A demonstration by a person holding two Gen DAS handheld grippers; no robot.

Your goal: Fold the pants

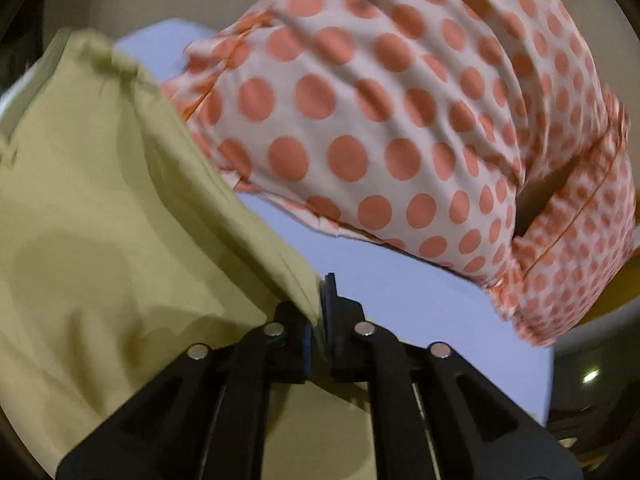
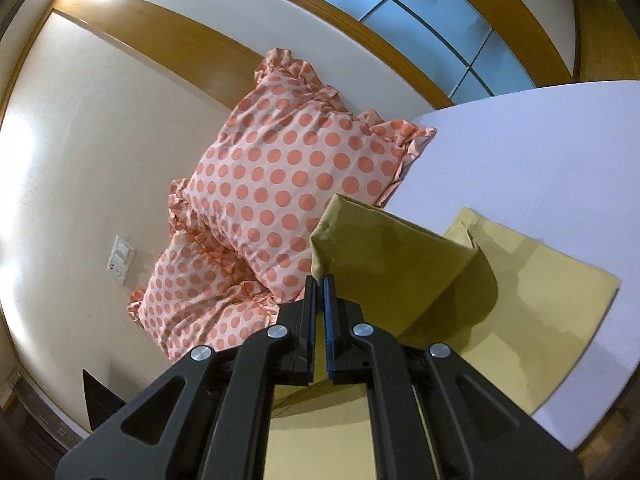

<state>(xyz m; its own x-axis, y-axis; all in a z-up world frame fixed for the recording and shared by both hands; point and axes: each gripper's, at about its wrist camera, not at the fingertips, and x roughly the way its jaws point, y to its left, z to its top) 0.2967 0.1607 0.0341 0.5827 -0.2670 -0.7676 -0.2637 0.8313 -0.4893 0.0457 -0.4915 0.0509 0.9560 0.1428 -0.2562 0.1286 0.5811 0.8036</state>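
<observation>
The pants (image 1: 100, 220) are olive-yellow cloth lying on a pale lavender bed sheet (image 1: 420, 300). My left gripper (image 1: 321, 292) is shut on an edge of the pants, and the cloth hangs down and to the left from its jaws. My right gripper (image 2: 319, 286) is shut on another edge of the pants (image 2: 384, 252) and holds it lifted, so a flap arcs over the flat part of the pants (image 2: 540, 280) on the sheet (image 2: 540, 148).
Two pink pillows with orange polka dots (image 2: 276, 184) lie stacked against the cream wall at the head of the bed, close behind the pants; one also shows in the left wrist view (image 1: 380, 120). A wall socket plate (image 2: 120, 258) is at the left. A wooden-framed window (image 2: 420, 12) is above.
</observation>
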